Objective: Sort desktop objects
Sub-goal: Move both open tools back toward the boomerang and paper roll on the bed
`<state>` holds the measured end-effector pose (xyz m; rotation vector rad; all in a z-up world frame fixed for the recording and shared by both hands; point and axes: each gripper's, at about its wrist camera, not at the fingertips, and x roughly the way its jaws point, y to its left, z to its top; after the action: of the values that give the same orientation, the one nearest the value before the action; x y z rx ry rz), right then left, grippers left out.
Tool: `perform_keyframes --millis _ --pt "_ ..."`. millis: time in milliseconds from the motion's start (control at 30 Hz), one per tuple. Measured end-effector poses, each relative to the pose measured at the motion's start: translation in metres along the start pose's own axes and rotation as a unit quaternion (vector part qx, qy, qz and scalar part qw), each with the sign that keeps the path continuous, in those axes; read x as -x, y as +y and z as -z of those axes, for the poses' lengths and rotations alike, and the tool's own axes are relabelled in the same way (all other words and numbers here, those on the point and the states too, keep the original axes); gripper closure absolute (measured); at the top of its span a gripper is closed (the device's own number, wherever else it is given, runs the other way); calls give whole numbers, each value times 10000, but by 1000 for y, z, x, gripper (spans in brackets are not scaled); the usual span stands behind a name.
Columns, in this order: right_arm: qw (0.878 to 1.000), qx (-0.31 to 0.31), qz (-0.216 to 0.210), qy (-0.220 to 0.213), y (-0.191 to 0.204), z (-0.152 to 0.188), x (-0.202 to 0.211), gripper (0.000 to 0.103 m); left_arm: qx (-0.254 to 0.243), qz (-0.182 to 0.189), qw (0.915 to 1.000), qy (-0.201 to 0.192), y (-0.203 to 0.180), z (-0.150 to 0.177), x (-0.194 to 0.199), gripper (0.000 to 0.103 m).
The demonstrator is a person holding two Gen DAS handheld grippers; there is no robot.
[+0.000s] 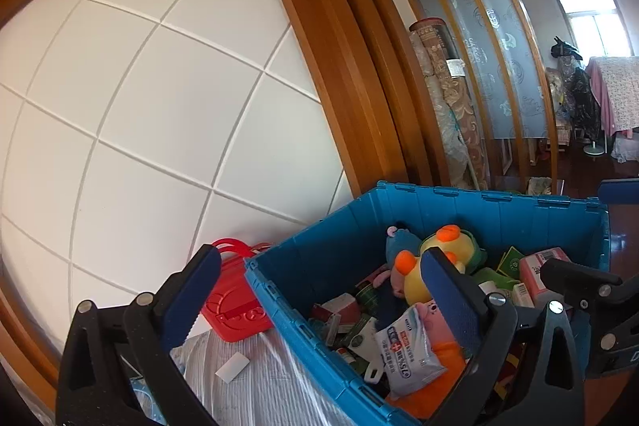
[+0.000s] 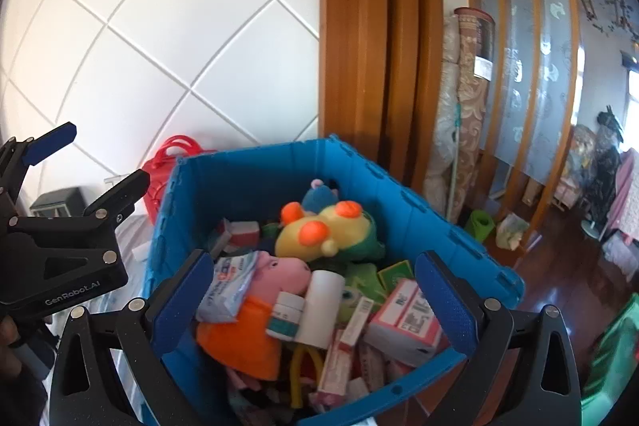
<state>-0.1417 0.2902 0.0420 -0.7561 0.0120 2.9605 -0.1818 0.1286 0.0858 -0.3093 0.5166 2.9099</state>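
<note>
Your left hand-held gripper and right hand-held gripper both gape wide, holding nothing, above the blue crate. Inside it lie a pink pig plush, a yellow duck plush, a wipes packet and medicine boxes. A red case sits just beside the crate.

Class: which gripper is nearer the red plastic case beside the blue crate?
Left. The left gripper straddles the crate's corner, its left finger beside the red case. The right gripper hovers over the blue crate, farther away.
</note>
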Motion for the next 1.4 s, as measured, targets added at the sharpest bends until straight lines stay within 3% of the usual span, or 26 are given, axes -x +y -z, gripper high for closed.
perform_keyframes --millis 400,700,900,1000,1133,1300,1400 --pt "9994 8 -334 27 52 0 -8 1 149 -222 9994 237 44 38 5 1" --pt "9961 420 -766 150 181 -14 -34 1 338 -638 9952 656 150 103 8 1" --pt "9905 524 -1179 473 279 -9 -82 1 383 -1051 9880 1063 236 173 0 1" --pt "9827 627 -1442 980 329 8 -133 1 451 -1253 9799 1483 275 230 -13 1" --pt "9734 665 -1555 1547 380 30 -202 1 520 -1564 9629 2137 326 303 -42 1" --pt "9628 461 -1605 2125 414 38 -284 0 750 -2005 9355 2811 389 373 -75 1" --pt "9559 286 -1544 2480 435 42 -346 0 869 -2090 9257 3029 411 403 -91 1"
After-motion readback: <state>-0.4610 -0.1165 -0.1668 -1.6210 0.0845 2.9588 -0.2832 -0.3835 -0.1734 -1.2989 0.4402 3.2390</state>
